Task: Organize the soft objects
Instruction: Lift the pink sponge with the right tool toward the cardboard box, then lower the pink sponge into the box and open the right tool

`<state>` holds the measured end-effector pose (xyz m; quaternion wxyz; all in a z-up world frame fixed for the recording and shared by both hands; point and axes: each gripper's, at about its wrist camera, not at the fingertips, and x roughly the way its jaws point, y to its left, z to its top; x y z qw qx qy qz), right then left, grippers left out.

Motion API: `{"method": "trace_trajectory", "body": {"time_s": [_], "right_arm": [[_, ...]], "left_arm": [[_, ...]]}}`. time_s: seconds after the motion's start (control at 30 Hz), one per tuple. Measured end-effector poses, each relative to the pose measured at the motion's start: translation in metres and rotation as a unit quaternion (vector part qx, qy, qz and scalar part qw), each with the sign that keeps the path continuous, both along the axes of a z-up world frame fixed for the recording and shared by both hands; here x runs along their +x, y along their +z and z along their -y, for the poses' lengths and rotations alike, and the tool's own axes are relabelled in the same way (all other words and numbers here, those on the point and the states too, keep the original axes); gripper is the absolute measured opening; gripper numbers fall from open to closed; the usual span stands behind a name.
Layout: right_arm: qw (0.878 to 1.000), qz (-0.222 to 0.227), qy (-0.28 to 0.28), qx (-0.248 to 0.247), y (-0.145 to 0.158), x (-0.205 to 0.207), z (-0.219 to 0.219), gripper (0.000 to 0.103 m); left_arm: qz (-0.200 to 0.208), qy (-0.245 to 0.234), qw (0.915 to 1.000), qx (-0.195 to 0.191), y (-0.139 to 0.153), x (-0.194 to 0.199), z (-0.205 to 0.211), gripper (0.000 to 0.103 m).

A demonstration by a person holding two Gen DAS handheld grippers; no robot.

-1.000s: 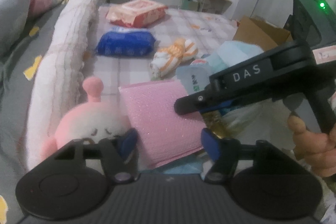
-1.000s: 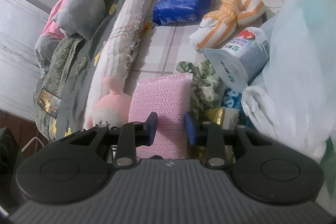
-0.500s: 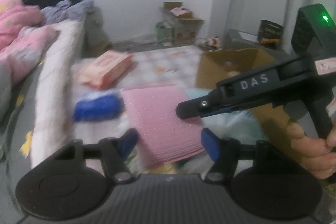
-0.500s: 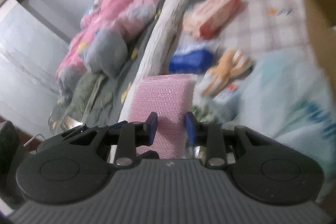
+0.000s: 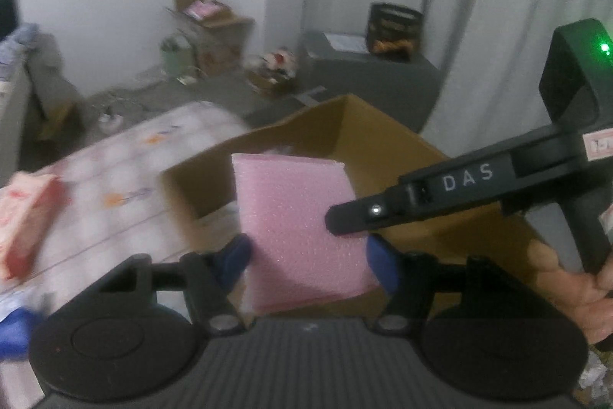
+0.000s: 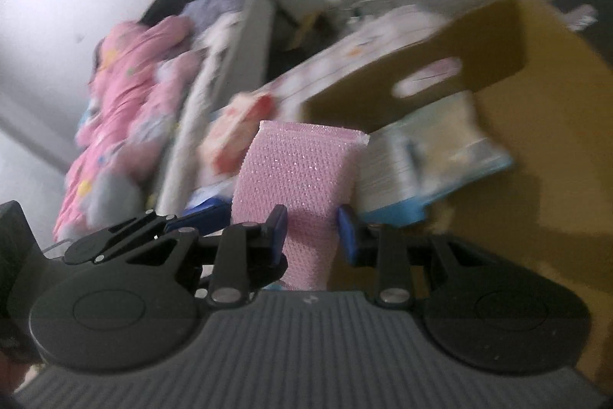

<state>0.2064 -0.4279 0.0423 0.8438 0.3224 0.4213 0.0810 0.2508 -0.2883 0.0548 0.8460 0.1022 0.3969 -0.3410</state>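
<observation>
A pink glittery sponge pad (image 6: 299,175) is pinched between the blue pads of my right gripper (image 6: 311,236), held in the air in front of an open cardboard box (image 6: 528,37). In the left wrist view the same pink pad (image 5: 299,217) hangs between the spread fingers of my left gripper (image 5: 306,257), whose pads do not press on it. The right gripper's black body (image 5: 459,186) reaches in from the right and grips the pad's right edge. The box (image 5: 345,125) lies just behind the pad.
A light blue packet (image 6: 433,171) lies inside the box. A pink tissue pack (image 5: 27,217) lies on the checked mat (image 5: 115,171) at left. Pink bedding (image 6: 126,110) lies on the bed. Cardboard boxes (image 5: 210,29) and a grey cabinet (image 5: 367,71) stand by the far wall.
The right gripper lifted the pink pad off the pile and carried it up and right towards the cardboard box. Both cameras swung up; the plush toy and other items dropped out of view.
</observation>
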Motion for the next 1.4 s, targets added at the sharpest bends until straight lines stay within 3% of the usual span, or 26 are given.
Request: {"method": "trace_trajectory", "body": {"time_s": [0.27,0.37,0.47,0.7,0.97,1.2,1.4], "right_arm": [[0.997,-0.023,-0.048,-0.063,-0.023,0.053,0.08,0.028],[0.991,-0.023,-0.058,-0.122,-0.031,0.071,0.096,0.028],[0.979,-0.023,-0.069,-0.189,-0.044,0.08,0.102,0.028],[0.983,-0.019,-0.079,-0.168,-0.05,0.065,0.112,0.028],[0.99,0.027,-0.093,-0.1,-0.007,0.011,0.096,0.029],[0.994,0.064,-0.068,-0.064,0.033,-0.042,0.05,0.03],[0.995,0.083,-0.013,-0.045,0.061,-0.062,-0.008,0.03]], "left_arm": [[-0.054,-0.016,0.9984,-0.009,-0.037,0.057,0.08,0.067],[-0.069,-0.021,0.9974,-0.004,-0.057,0.072,0.103,0.07],[-0.078,-0.011,0.9966,0.026,-0.078,0.078,0.116,0.07],[-0.066,-0.006,0.9975,0.025,-0.063,0.079,0.103,0.07],[-0.05,0.017,0.9986,0.007,-0.004,0.055,0.039,0.079],[-0.017,0.082,0.9962,-0.024,0.058,0.017,-0.086,0.085],[0.029,0.177,0.983,-0.042,0.084,-0.022,-0.197,0.087]]}}
